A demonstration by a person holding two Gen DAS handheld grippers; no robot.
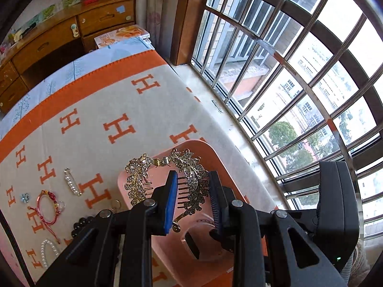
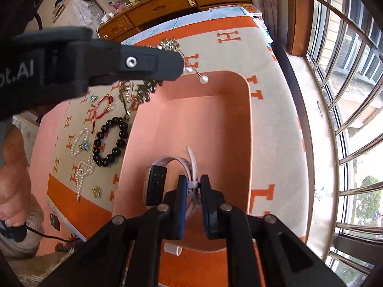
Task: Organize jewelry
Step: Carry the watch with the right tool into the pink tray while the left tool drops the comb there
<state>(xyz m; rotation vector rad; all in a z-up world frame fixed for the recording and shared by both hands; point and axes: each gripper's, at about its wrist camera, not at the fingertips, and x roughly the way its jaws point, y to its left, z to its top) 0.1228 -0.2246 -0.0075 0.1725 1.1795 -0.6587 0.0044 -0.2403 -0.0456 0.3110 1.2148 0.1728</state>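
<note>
left gripper [image 1: 192, 191] clamps hair comb [image 1: 167, 179] | right gripper [image 2: 193, 186] pinches watch [image 2: 167, 177] strap

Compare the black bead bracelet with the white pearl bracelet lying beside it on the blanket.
The black bead bracelet has large, glossy dark beads; the white pearl bracelet has much smaller pale beads.
The black bead bracelet forms a wider loop and is plain; the white pearl bracelet is narrower and carries a small flower charm.
Both lie flat on the orange H-patterned blanket, outside the pink tray.
</note>
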